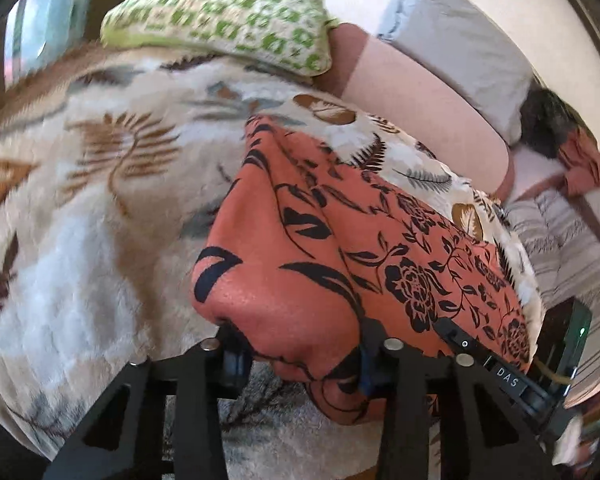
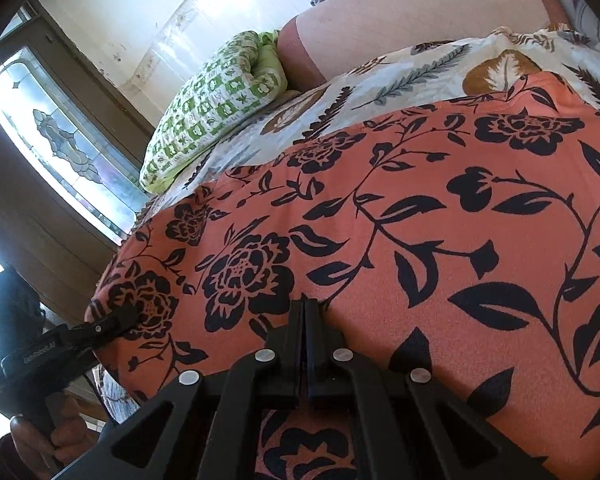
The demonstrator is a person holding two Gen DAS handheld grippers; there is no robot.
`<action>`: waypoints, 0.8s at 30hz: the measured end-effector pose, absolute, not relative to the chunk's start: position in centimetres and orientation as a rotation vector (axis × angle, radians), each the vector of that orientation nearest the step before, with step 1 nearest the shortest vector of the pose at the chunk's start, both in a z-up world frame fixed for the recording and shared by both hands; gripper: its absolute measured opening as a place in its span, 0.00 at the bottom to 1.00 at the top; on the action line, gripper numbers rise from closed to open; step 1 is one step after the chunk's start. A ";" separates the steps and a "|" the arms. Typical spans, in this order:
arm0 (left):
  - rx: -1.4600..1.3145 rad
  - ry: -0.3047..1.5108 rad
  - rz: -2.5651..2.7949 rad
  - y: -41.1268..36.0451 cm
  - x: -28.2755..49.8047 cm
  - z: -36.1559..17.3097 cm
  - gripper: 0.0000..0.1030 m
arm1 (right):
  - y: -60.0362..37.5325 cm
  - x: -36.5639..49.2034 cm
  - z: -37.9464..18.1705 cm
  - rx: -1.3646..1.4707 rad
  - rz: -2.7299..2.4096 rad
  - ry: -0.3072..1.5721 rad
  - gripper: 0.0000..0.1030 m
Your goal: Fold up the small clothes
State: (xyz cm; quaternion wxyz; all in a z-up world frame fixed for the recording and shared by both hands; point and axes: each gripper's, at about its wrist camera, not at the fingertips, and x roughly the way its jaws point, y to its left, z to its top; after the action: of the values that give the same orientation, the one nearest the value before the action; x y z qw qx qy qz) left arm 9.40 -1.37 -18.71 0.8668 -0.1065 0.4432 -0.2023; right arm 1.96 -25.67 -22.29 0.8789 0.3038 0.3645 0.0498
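Observation:
An orange garment with a black flower print [image 1: 340, 248] lies spread on a leaf-patterned blanket [image 1: 80, 184]. In the left wrist view my left gripper [image 1: 300, 360] has its fingers apart with a bunched corner of the garment between them. My right gripper [image 2: 305, 312] is shut on the garment's near edge [image 2: 420, 240], jaws pressed together. The right gripper also shows in the left wrist view [image 1: 460, 340], gripping the same edge. The left gripper shows in the right wrist view [image 2: 124, 318], at the garment's left corner.
A green-and-white patterned pillow [image 1: 228, 20] [image 2: 216, 100] lies at the blanket's far side beside a pink mattress [image 1: 420, 92]. A grey pillow [image 1: 460, 40] and dark and rust clothes [image 1: 564, 136] lie far right. A stained-glass door [image 2: 60, 140] stands left.

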 end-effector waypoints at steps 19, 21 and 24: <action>-0.099 0.898 -0.447 -4.9 8.9 -14.6 0.30 | -27.5 1.0 -22.7 0.738 0.193 0.741 0.01; -0.046 0.848 -0.493 -6.5 8.2 -12.7 0.30 | -28.8 0.3 -22.5 0.808 0.226 0.763 0.05; 0.038 0.780 -0.579 -9.9 7.0 -9.8 0.30 | -32.5 -2.1 -21.7 0.909 0.253 0.730 0.05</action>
State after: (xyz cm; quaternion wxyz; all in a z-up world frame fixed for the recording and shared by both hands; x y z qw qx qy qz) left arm 6.97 -9.94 -9.83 0.8842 0.0180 0.3748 -0.2782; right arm -2.07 -32.45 -21.68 0.8275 0.4278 0.3436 0.1190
